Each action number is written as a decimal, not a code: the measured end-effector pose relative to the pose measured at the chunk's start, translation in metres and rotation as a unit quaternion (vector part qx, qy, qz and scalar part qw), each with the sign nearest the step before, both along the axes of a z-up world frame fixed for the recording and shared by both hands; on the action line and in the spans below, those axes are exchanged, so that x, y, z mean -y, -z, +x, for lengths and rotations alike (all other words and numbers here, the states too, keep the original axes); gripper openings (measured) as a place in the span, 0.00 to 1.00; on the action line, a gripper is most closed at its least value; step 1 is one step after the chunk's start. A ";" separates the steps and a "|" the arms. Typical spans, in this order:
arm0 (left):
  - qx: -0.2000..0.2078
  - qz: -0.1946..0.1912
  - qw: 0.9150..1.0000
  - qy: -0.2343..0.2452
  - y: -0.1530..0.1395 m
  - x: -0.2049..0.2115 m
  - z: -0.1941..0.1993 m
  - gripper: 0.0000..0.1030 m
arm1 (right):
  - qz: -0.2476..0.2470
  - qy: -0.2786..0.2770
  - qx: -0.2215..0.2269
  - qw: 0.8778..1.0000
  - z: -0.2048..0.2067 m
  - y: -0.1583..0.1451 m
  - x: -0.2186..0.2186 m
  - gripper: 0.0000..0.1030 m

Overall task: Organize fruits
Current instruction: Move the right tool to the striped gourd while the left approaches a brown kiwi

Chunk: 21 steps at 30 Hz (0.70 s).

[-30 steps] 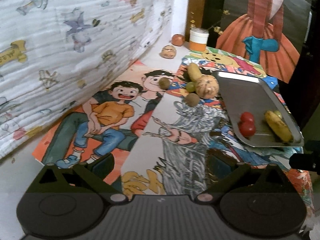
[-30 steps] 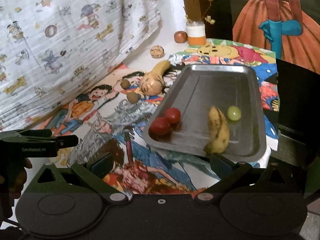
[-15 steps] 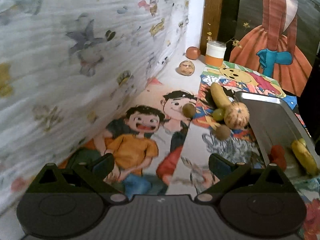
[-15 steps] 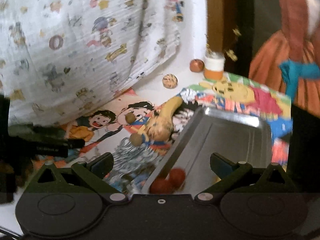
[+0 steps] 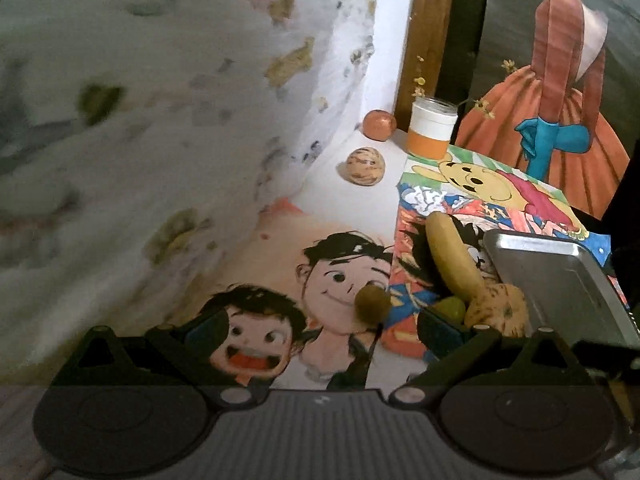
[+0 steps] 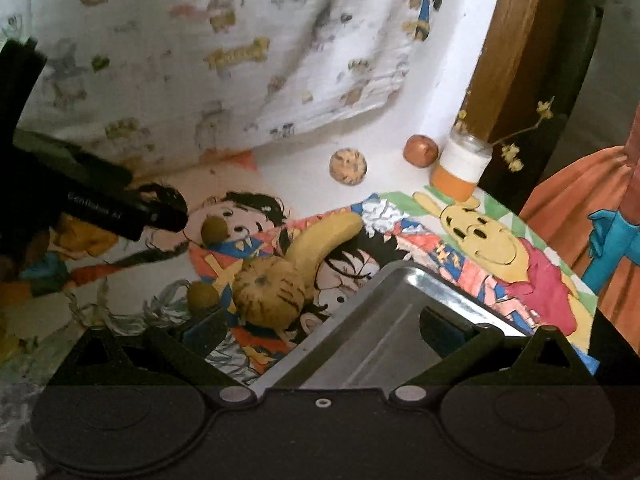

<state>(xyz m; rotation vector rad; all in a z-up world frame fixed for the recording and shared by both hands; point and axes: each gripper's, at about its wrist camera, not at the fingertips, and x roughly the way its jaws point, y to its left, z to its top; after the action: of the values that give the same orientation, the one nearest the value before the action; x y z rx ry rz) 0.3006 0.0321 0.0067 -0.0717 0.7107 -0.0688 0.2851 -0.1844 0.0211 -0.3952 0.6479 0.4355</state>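
Observation:
On the cartoon-print cloth lies a cluster of fruit: a yellow banana point(image 5: 452, 260), a green grape point(image 5: 452, 307), a striped tan melon point(image 5: 500, 312) and a small brown fruit point(image 5: 373, 304). My left gripper point(image 5: 324, 328) is open, and the brown fruit sits just ahead of its fingertips, toward the right finger. My right gripper point(image 6: 324, 328) is open and empty over the near end of the metal tray point(image 6: 400, 320). The right wrist view shows the melon point(image 6: 268, 292), the banana point(image 6: 324, 240), two brown fruits point(image 6: 215, 229) point(image 6: 202, 295) and the left gripper point(image 6: 120, 208) beside them.
At the back stand an orange-and-white jar point(image 5: 432, 128), a red round fruit point(image 5: 379, 125) and a speckled ball point(image 5: 362, 166). A printed white fabric point(image 5: 160, 120) rises close along the left. The tray point(image 5: 560, 280) lies right of the fruit cluster.
Both grippers have moved forward and lower toward the fruit cluster. The left has closed in on the brown fruit. The tray's fruits have dropped out of both views.

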 end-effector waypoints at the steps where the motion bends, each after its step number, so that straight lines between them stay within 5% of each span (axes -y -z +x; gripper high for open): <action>1: 0.000 -0.001 1.000 0.005 0.002 0.002 0.005 0.99 | 0.001 -0.003 -0.003 1.000 0.003 0.004 0.000 0.98; 8: -0.005 -0.006 0.999 0.035 0.015 0.007 0.024 0.92 | -0.003 -0.022 -0.021 1.000 0.018 0.024 -0.003 0.95; 21: -0.022 -0.007 0.998 0.065 0.029 0.018 0.040 0.61 | -0.021 -0.045 -0.001 0.999 0.026 0.038 -0.025 0.87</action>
<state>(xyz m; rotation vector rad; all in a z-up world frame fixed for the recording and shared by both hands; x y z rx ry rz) 0.3407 0.0142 -0.0227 -0.0405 0.7586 -0.1981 0.3114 -0.1596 -0.0168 -0.4659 0.6428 0.5093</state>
